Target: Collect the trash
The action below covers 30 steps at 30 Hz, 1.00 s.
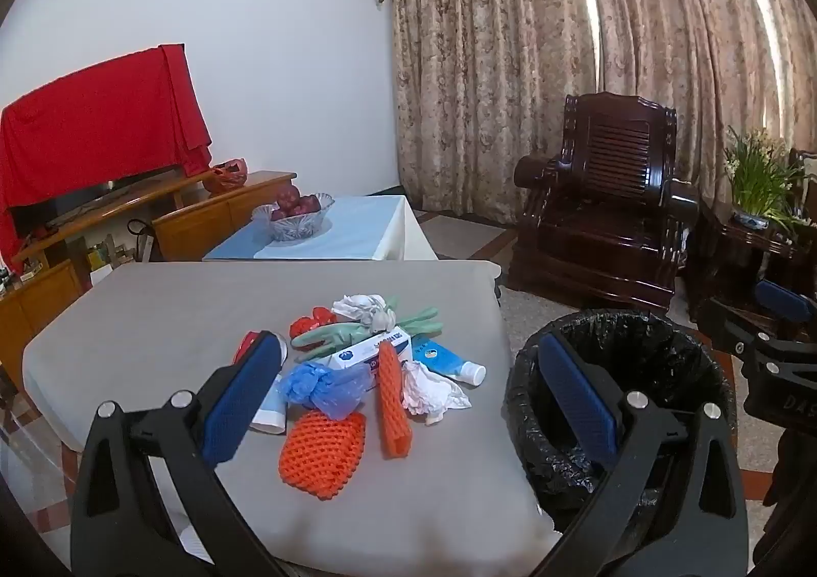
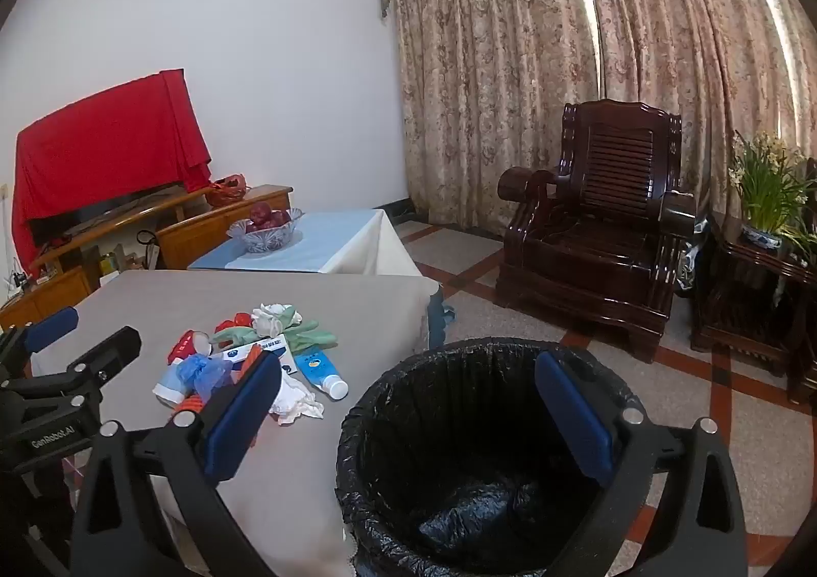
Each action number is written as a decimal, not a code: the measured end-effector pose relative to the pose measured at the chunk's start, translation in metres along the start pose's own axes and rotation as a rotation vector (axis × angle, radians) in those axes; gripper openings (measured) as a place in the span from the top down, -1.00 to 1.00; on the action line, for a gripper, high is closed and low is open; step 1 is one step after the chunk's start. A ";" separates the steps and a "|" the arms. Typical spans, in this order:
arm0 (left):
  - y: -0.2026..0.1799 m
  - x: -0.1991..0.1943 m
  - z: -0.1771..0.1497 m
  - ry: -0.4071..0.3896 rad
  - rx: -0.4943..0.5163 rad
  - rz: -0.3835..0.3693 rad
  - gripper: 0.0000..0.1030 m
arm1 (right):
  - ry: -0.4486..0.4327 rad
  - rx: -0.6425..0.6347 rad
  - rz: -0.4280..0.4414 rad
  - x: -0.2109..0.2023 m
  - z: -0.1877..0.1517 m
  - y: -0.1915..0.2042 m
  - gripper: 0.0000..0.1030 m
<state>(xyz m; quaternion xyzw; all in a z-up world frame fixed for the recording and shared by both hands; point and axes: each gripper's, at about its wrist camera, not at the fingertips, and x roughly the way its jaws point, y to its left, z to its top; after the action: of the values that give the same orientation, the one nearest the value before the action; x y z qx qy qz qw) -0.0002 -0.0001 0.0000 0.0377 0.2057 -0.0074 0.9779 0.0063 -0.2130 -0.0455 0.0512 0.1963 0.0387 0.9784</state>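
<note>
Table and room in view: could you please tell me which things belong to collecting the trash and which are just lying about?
Belong to the job:
trash pile on the grey table
lined bin
left gripper, open
right gripper, open

Just lying about:
fruit bowl
armchair
potted plant
red cloth

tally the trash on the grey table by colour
orange: 2, foam net sleeve and foam net tube
red: 2, wrapper and wrapper
white: 3, tissue, cloth wad, box
green: 1, rubber glove
blue: 3, plastic bag, tube, tube
total: 11
</note>
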 end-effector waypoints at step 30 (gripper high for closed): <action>0.000 0.001 0.000 0.009 -0.002 -0.003 -0.90 | 0.003 -0.003 -0.003 0.003 0.001 0.001 -0.88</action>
<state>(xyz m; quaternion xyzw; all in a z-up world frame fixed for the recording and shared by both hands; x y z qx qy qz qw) 0.0004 -0.0002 -0.0001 0.0365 0.2103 -0.0085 0.9769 0.0088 -0.2119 -0.0458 0.0495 0.1978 0.0375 0.9783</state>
